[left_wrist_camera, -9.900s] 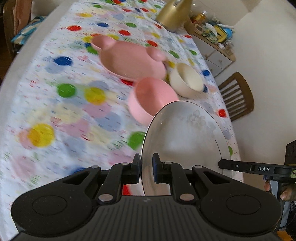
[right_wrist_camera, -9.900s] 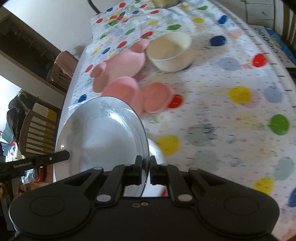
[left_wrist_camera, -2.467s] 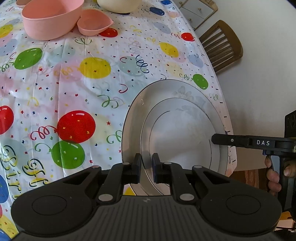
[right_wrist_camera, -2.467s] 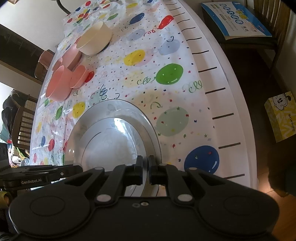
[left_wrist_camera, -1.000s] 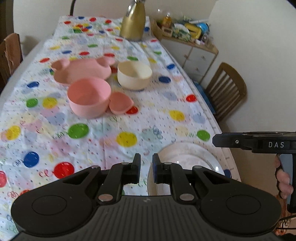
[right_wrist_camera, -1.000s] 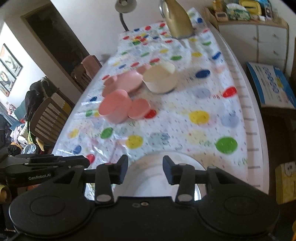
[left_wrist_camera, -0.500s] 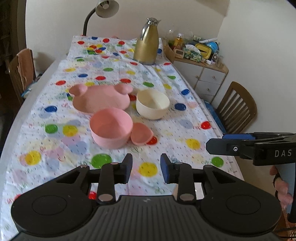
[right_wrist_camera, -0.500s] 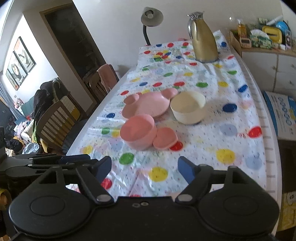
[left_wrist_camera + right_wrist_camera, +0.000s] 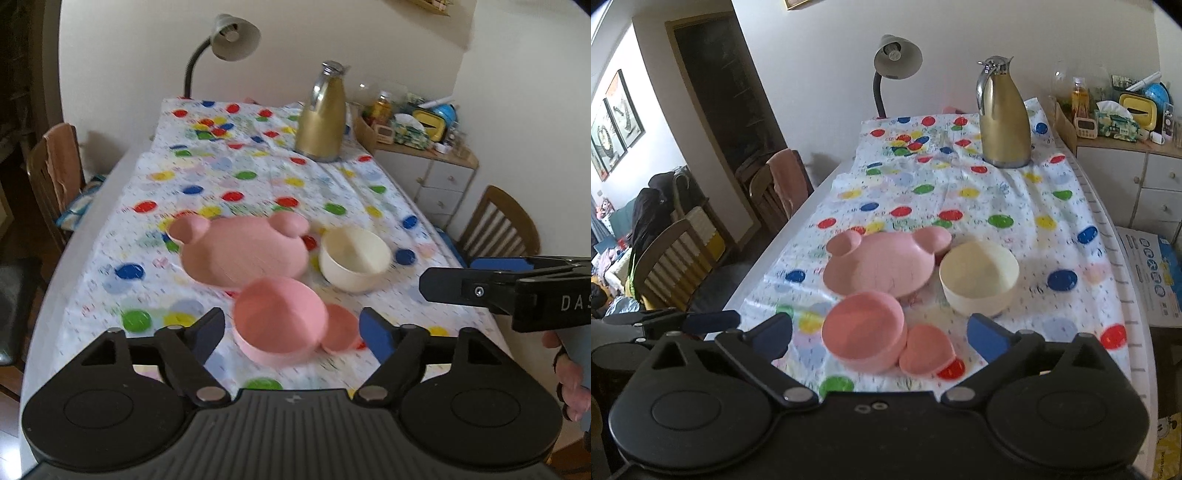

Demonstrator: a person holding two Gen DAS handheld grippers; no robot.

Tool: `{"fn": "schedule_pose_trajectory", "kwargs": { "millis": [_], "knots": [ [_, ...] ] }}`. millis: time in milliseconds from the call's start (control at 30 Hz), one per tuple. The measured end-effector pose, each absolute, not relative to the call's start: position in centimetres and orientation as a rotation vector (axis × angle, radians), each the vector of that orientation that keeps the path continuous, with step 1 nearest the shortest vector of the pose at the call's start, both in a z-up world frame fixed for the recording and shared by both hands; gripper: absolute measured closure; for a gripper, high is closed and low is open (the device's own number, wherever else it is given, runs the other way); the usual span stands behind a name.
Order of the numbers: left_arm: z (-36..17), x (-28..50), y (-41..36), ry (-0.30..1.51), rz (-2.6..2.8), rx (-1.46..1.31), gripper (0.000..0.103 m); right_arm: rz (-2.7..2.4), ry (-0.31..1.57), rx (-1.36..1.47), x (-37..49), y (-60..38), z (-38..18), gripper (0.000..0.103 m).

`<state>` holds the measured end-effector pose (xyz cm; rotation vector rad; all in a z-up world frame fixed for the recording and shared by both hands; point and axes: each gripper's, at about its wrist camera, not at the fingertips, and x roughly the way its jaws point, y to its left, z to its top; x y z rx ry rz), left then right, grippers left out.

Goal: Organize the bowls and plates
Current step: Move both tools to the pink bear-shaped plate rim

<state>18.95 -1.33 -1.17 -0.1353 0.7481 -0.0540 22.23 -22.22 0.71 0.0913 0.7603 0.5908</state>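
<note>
In the left wrist view, my left gripper (image 9: 291, 328) hangs above the near part of the table, its jaws opening with nothing between them. Beyond it on the tablecloth sit a pink bowl (image 9: 280, 321), a small pink dish (image 9: 341, 332) touching it, a pink bear-shaped plate (image 9: 240, 254) and a cream bowl (image 9: 354, 258). My right gripper (image 9: 881, 336) is also empty, its jaws opening wide. The right wrist view shows the same pink bowl (image 9: 864, 328), small pink dish (image 9: 925, 349), bear-shaped plate (image 9: 882, 266) and cream bowl (image 9: 979, 277). The white plate is out of view.
A gold thermos jug (image 9: 1003, 118) and a desk lamp (image 9: 895, 59) stand at the table's far end. Wooden chairs (image 9: 676, 254) line the left side, another chair (image 9: 498, 229) the right. A cluttered cabinet (image 9: 1126, 147) stands at the right. A person's hand (image 9: 570, 380) holds the right gripper.
Both grippers let go of the white plate on the near table and opened. They drew back and rose, so the plate dropped out of view and the far dishes came into sight.
</note>
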Motion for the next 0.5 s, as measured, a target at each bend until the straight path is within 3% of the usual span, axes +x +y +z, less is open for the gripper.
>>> {"fn": "schedule_pose_trajectory", "kwargs": {
  "millis": [500],
  "knots": [
    [-4.9, 29.0, 6.6, 0.798, 0.023, -0.164, 0.023, 0.484, 0.787, 0.022, 32.7, -15.3, -2.3, 0.001]
  ]
}}
